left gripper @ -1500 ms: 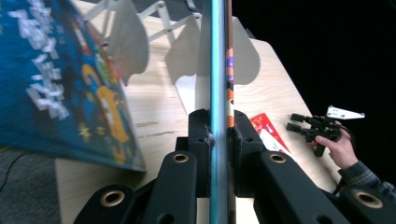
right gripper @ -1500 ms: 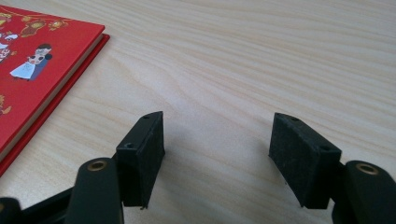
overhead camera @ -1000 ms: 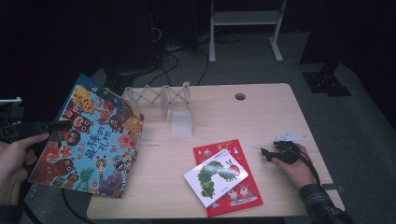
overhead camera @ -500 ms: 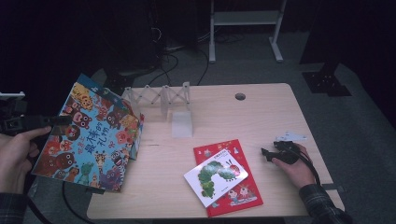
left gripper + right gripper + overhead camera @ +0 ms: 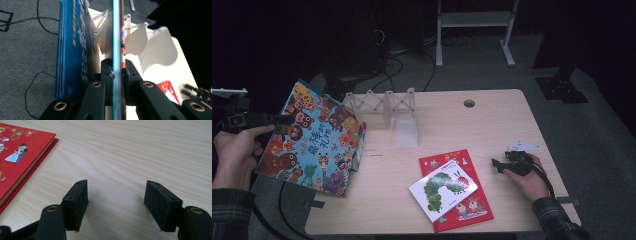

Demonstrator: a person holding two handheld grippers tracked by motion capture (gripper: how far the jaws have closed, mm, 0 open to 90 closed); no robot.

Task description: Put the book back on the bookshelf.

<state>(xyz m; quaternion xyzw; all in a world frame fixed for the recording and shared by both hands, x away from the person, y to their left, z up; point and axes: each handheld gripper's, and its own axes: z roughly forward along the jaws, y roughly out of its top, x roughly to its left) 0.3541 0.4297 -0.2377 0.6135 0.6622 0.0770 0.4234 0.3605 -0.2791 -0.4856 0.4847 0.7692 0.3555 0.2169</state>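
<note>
My left gripper (image 5: pixel 282 120) is shut on the upper left edge of a large colourful picture book (image 5: pixel 319 142) and holds it tilted in the air over the table's left edge. In the left gripper view the jaws (image 5: pixel 117 65) clamp a thin board edge, and a blue cover (image 5: pixel 75 45) with yellow characters stands to their left. My right gripper (image 5: pixel 495 164) rests on the table at the right, open, with only bare wood between its fingers (image 5: pixel 116 195).
A white zigzag book rack (image 5: pixel 384 102) stands at the table's back left. A red book (image 5: pixel 467 207) lies front centre with a white caterpillar book (image 5: pixel 439 189) on top; its corner (image 5: pixel 22 150) is left of my right gripper. Cables run across the floor.
My left gripper has lifted the colourful book higher and tipped it more upright. The right gripper has stayed where it was.
</note>
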